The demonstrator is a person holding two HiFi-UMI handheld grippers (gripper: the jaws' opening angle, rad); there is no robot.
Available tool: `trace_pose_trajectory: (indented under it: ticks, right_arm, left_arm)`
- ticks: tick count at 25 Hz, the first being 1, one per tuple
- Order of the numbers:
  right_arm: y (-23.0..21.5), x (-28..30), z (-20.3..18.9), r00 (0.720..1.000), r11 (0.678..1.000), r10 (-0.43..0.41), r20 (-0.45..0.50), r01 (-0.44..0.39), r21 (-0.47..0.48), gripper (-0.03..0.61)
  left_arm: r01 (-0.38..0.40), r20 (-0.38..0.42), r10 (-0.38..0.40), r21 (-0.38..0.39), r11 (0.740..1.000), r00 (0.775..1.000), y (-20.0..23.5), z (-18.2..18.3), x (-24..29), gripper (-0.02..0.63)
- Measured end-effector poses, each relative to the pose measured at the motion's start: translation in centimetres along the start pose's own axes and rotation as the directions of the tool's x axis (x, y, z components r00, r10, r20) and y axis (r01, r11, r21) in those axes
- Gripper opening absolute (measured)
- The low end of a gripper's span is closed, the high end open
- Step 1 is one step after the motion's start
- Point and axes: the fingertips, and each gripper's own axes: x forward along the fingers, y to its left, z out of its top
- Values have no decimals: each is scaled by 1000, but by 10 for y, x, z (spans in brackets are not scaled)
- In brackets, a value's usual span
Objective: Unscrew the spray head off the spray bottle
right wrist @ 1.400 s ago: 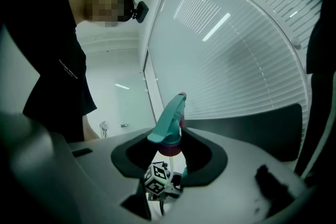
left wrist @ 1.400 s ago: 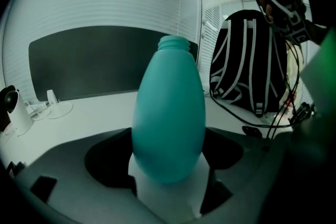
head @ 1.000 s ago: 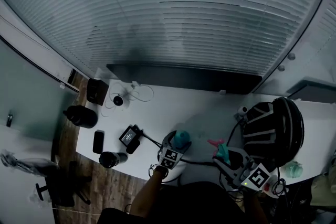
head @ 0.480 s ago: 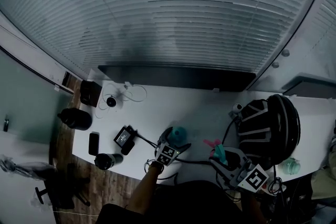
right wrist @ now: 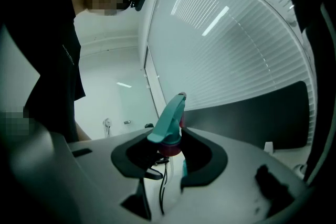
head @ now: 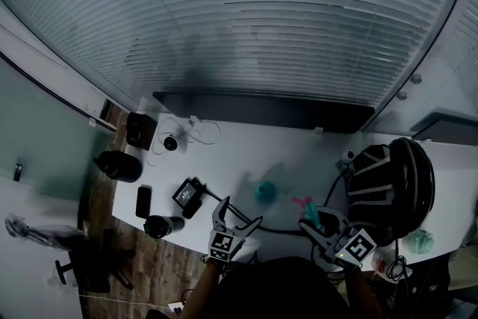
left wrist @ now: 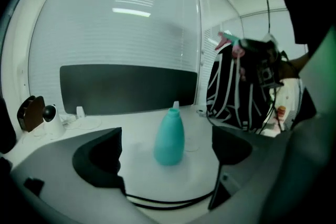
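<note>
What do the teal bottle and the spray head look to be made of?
The teal bottle is probably plastic, matte and opaque: it has a smooth moulded shape and an even, soft sheen. The spray head is likely hard plastic, a teal body with a pink collar, slightly glossy, with crisp moulded edges.

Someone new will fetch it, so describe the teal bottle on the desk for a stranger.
Find the white desk below the window blinds. Near its middle, left of the black-and-white striped bag, the teal bottle stands upright alone. Unlike the dark gear nearby, it is pear-shaped with a bare open neck.
</note>
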Motion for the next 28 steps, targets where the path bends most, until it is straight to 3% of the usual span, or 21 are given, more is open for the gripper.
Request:
trace_pose_trajectory:
  ticks: [3,5,8,11,20,28]
  right_arm:
    - [0,7,-16,1000,999,29,-7,-29,21,135]
    - [4,12,-21,999,998,49,-7,-49,32,135]
    - [9,17,-27,998,998,67,-15,-67,13,135]
    - [12,18,-35,998,998,56,-27,-57,-28,135]
    - [18,13,-44,998,998,49,-49,-52,-42,135]
    - [24,18,-44,996,995,57,-62,-61,-77,135]
  left_arm:
    - [66,82,-67,22,998,994,-35,28,-35,535]
    - [83,126,-85,19,996,988,-54,41,-56,483]
    - [62,146,-59,-13,998,988,-67,46,-76,313]
    - [21,119,-18,-27,999,993,-68,37,-84,12]
    - [41,128,-39,-11,999,991,-75,44,-84,3]
    - [38,81,-40,24,999,996,-78,29,-88,4]
